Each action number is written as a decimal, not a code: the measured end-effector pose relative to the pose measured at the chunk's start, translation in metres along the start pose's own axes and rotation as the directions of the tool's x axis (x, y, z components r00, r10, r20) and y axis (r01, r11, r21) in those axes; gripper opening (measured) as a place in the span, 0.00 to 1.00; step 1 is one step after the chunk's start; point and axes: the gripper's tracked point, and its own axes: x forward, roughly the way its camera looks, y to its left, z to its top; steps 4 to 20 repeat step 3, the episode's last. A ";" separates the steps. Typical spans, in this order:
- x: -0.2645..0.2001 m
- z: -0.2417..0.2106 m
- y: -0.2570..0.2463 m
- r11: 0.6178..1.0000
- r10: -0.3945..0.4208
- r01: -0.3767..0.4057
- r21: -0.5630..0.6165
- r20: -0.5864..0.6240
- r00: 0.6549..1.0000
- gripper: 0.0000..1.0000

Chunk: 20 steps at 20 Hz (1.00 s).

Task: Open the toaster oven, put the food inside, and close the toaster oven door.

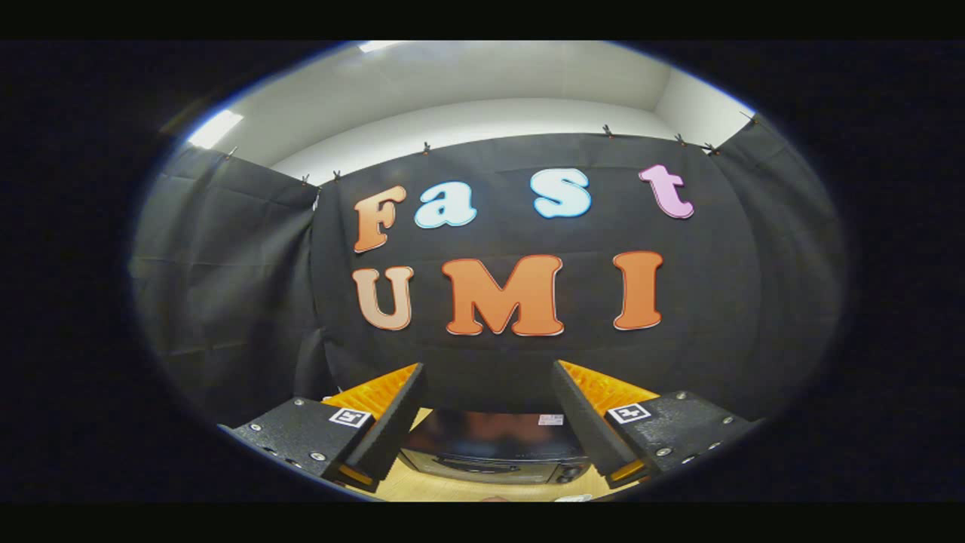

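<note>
The black cloth wall (528, 362) rises at twelve o'clock beyond my fingers, the toaster oven (494, 452) sits low at six o'clock on the wooden table (422, 490) — seen through the gap between them — and my gripper (486, 422) is spread wide, pinching nothing.

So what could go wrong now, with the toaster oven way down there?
1. The gripper is open and aimed high at the cloth wall, so it might miss the door when it comes down.
2. The toaster oven sits low between the fingers, partly hidden by them, so the handle is hard to line up with.
3. No food is visible yet, so finding it may take a search.
</note>
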 end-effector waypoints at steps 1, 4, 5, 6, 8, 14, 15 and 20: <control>-0.003 0.006 0.002 1.000 0.010 -0.010 0.004 0.006 1.000 0.98; -0.005 0.013 0.004 1.000 0.021 -0.021 0.000 0.011 1.000 0.98; -0.005 0.013 0.004 1.000 0.021 -0.021 0.000 0.011 1.000 0.98; -0.005 0.013 0.004 1.000 0.021 -0.021 0.000 0.011 1.000 0.98; -0.005 0.013 0.004 1.000 0.021 -0.021 0.000 0.011 1.000 0.98; -0.005 0.013 0.004 1.000 0.021 -0.021 0.000 0.011 1.000 0.98; -0.005 0.013 0.004 1.000 0.021 -0.021 0.000 0.011 1.000 0.98; -0.005 0.013 0.004 1.000 0.021 -0.021 0.000 0.011 1.000 0.98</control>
